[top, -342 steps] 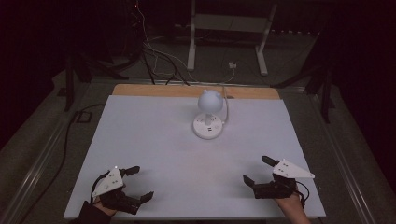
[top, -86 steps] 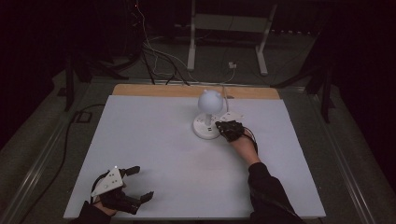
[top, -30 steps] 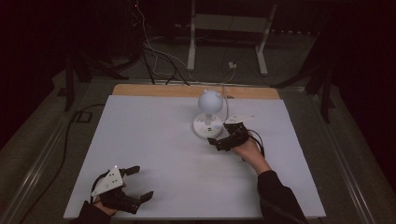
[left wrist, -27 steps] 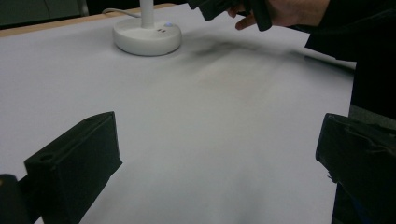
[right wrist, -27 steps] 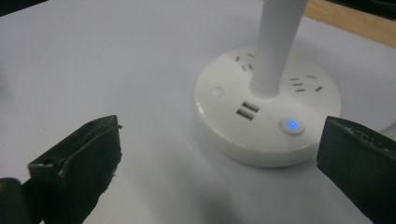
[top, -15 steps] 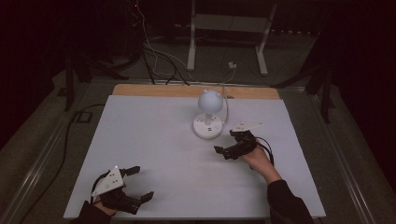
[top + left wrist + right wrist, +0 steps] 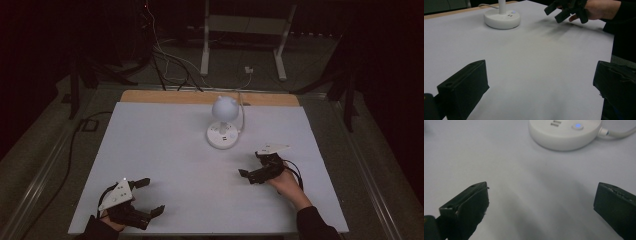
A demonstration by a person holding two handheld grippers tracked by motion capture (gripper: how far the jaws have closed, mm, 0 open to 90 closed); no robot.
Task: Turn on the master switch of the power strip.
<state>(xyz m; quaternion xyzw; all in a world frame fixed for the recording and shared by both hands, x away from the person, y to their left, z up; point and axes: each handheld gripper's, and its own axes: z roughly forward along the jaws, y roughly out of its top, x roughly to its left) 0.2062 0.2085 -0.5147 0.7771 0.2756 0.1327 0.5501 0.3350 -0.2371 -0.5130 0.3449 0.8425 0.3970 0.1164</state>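
So here's where I'm at: my left tongs (image 7: 145,197) are parked by the near left corner of the counter (image 7: 165,145), jaws spread wide with nothing between them. In the left gripper view it's just bare white surface between the two black jaws. Grey three-cornered plate on top of them is catching a bit of light.

My right tongs (image 7: 252,167) are out over the right half of the counter, roughly midway between the near and far edges, and they're spread wide too, gripping nothing. In the right gripper view I'm looking straight over empty surface at the lamp base (image 7: 564,131), near but clear of it. I can see a small blue lit button (image 7: 577,126) on top of the base and two little slots next to it, plus a white cable (image 7: 621,133) running out of the side.

The little white desk lamp (image 7: 223,122) itself sits toward the far edge, around the middle, with a round ball-shaped head on a short stem above the disc base. From the left gripper view the right tongs (image 7: 564,11) show up in the hand (image 7: 599,8) a bit off the surface, with a soft shadow under them
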